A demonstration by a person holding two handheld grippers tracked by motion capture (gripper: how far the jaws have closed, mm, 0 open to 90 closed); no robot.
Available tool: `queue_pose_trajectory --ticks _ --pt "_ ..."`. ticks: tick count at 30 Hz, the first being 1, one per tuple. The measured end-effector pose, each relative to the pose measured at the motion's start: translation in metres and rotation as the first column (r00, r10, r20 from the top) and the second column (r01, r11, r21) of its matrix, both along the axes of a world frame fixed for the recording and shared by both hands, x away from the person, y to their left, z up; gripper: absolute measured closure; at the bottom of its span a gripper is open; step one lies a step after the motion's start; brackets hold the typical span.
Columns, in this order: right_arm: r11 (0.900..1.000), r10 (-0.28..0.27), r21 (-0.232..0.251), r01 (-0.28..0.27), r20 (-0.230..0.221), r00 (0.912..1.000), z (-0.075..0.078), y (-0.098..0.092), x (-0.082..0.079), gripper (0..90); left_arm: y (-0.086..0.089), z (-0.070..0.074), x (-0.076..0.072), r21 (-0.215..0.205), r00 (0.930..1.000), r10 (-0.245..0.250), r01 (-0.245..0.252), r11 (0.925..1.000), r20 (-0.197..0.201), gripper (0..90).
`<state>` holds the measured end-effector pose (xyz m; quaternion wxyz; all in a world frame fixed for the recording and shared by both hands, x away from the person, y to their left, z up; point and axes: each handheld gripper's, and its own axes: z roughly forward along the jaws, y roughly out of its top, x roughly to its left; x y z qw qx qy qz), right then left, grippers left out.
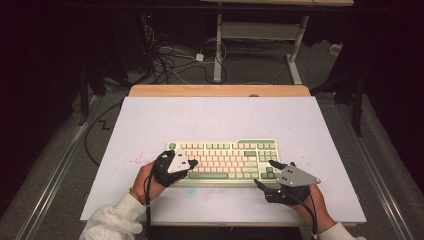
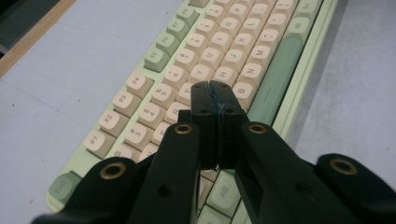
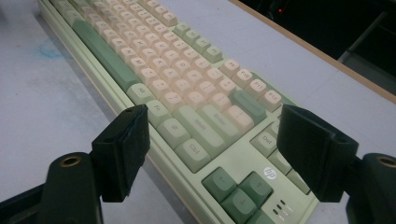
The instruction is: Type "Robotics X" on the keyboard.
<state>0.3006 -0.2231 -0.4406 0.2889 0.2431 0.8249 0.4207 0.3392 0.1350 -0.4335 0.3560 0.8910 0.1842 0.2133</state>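
Note:
A pale green keyboard [image 1: 225, 160] with cream and dark green keys lies near the front middle of the white table [image 1: 210, 115]. My left gripper [image 1: 192, 163] is shut with nothing between its jaws, its tips over the left half of the keys. In the left gripper view the closed tips [image 2: 215, 86] sit low over the letter keys above the green space bar [image 2: 275, 79]; whether they touch a key I cannot tell. My right gripper [image 1: 265, 173] stands open at the keyboard's right front corner. In the right gripper view its fingers [image 3: 123, 149] straddle the arrow keys [image 3: 238, 186].
A wooden strip [image 1: 220, 90] edges the far side of the table. Beyond it, cables [image 1: 170, 60] lie on the floor beside a desk leg [image 1: 218, 45]. Faint pink specks [image 1: 132, 160] mark the board left of the keyboard. Bare board spreads behind and to both sides.

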Motion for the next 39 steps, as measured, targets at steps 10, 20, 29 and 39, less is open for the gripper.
queue_pose_trajectory --ticks 10,20,29,39 --pt "1.000 -0.003 0.003 0.003 -0.009 1.0000 0.005 0.003 0.009 47.8 0.020 -0.002 -0.009 -0.017 0.9992 0.039 -0.038 0.9991 0.007 87.0" --pt "0.999 0.040 -0.025 -0.041 -0.056 0.9976 0.011 0.014 0.022 88.3 0.041 -0.004 -0.020 -0.032 0.9975 0.071 -0.071 0.9970 0.002 87.0" --pt "0.994 0.080 -0.067 -0.086 -0.085 0.9931 0.014 0.043 0.042 90.0 0.051 -0.012 -0.026 -0.024 0.9964 0.083 -0.084 0.9962 -0.017 87.0" --pt "0.983 0.111 -0.127 -0.129 -0.143 0.9835 0.007 0.082 0.069 90.0 0.053 -0.015 -0.027 -0.012 0.9962 0.084 -0.085 0.9963 -0.023 87.0"
